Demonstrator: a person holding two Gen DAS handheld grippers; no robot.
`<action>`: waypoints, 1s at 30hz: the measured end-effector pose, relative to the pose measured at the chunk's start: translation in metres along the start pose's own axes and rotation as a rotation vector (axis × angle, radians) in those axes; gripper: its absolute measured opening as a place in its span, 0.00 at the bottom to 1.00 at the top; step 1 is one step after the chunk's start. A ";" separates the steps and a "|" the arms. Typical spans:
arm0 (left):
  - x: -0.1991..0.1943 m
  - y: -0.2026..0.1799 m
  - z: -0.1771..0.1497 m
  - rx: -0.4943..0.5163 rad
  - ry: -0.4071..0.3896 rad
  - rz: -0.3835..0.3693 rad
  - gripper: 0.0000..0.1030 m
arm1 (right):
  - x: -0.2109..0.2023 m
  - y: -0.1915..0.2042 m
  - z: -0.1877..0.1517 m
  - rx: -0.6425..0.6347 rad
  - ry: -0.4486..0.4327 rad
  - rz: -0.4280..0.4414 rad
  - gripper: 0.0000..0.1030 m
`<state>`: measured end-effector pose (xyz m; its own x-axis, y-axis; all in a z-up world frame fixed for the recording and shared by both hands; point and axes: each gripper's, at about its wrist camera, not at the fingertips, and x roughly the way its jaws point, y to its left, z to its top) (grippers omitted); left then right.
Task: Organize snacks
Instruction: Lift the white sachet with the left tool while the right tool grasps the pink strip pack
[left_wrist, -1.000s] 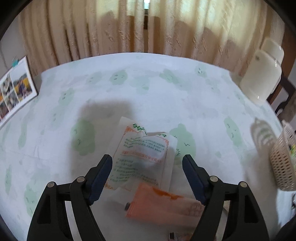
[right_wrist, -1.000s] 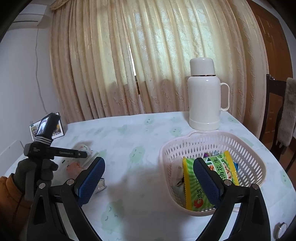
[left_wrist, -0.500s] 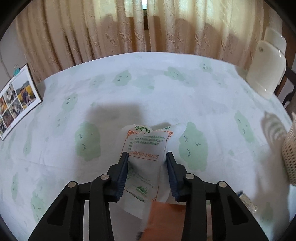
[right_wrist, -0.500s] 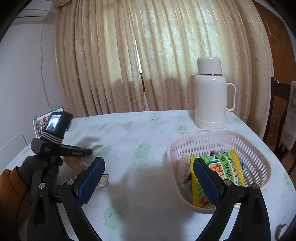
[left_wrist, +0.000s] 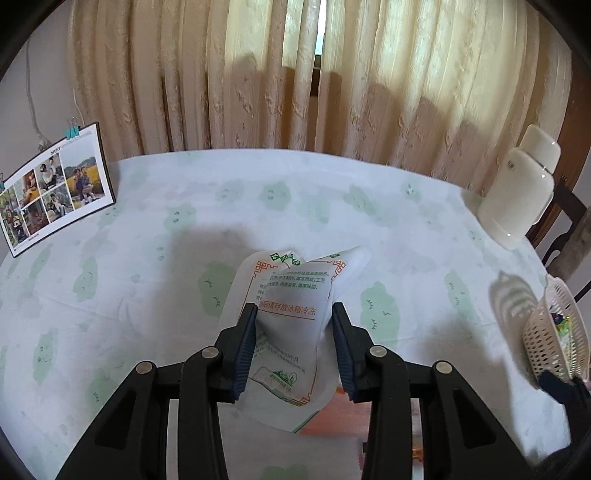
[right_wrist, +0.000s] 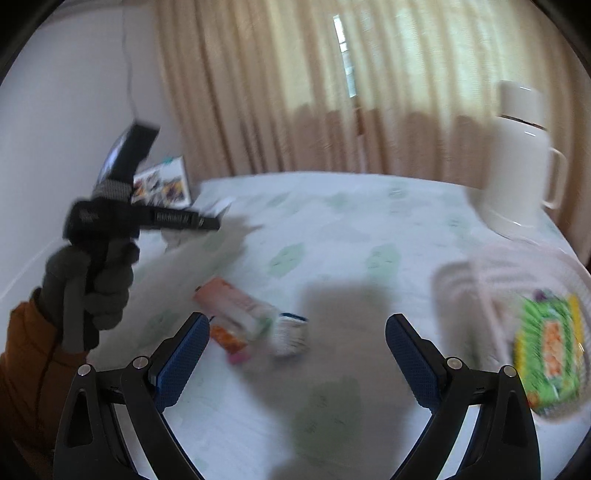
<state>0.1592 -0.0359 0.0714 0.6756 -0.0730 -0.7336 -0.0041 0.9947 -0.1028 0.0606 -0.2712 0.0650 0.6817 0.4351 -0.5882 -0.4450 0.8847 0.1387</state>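
My left gripper (left_wrist: 294, 311) is shut on a white snack packet (left_wrist: 295, 280) with orange and green print, and holds it above the table. Under it lies an orange packet (left_wrist: 332, 421). In the blurred right wrist view, a grey-gloved hand (right_wrist: 96, 280) holds the left gripper (right_wrist: 207, 221) at the left, with the white packet's tip (right_wrist: 221, 205) showing. My right gripper (right_wrist: 297, 325) is open above the table and holds nothing. Just ahead of it lie the orange packet (right_wrist: 236, 306) and a small silver packet (right_wrist: 291, 332).
A pinkish-white basket (right_wrist: 480, 266) at the right holds a green snack bag (right_wrist: 550, 347); in the left wrist view the basket (left_wrist: 554, 339) sits at the right edge. A white thermos (left_wrist: 517, 192) stands at the back right and a photo card (left_wrist: 55, 188) at the back left. Curtains hang behind.
My left gripper closed on the white packet and lifted it off the table. My right gripper swung left, from the basket towards the packets on the table.
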 end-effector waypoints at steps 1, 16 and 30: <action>-0.003 0.000 0.000 -0.002 -0.006 -0.001 0.35 | 0.005 0.005 0.001 -0.013 0.013 0.007 0.92; -0.007 0.005 0.001 -0.027 -0.001 -0.006 0.35 | 0.112 0.036 0.011 -0.188 0.313 0.082 0.70; -0.006 0.002 -0.001 -0.020 0.008 -0.010 0.35 | 0.128 0.056 0.014 -0.302 0.329 0.052 0.70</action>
<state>0.1547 -0.0336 0.0747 0.6696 -0.0834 -0.7380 -0.0126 0.9922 -0.1236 0.1313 -0.1638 0.0079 0.4552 0.3580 -0.8152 -0.6566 0.7534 -0.0358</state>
